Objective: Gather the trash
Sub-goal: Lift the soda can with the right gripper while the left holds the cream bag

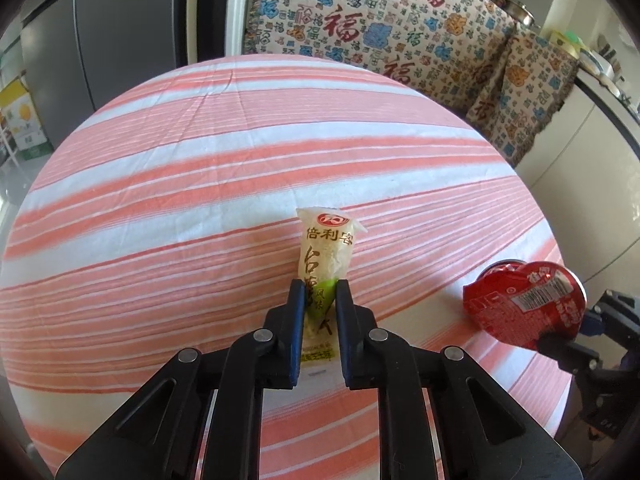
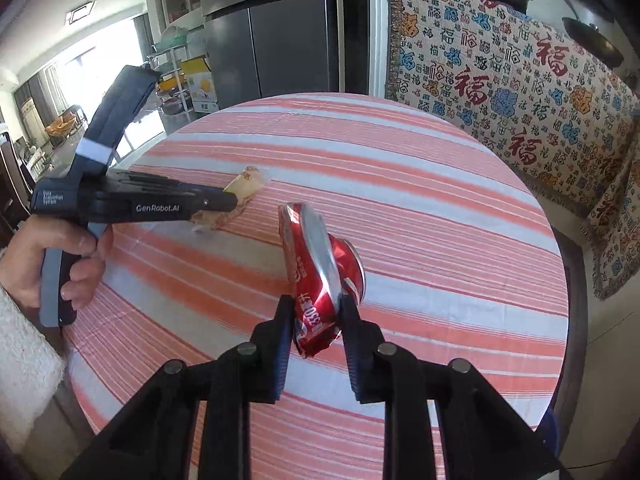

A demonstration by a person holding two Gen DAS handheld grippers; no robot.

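Note:
A pale yellow snack wrapper (image 1: 326, 244) with red and green print sticks out forward from my left gripper (image 1: 319, 286), whose blue pads are shut on its lower part. In the right wrist view the same wrapper (image 2: 248, 182) shows at the tip of the left gripper (image 2: 232, 200), low over the striped tablecloth. A crushed red drink can (image 2: 320, 264) sits between the pads of my right gripper (image 2: 316, 300), which is shut on its lower end. The can (image 1: 524, 308) also appears at the right edge of the left wrist view.
The round table carries a pink and white striped cloth (image 1: 200, 160). A patterned blanket (image 1: 400, 20) covers furniture behind it. A grey fridge (image 2: 272, 32) stands at the back. A person's hand (image 2: 60, 264) grips the left gripper's handle.

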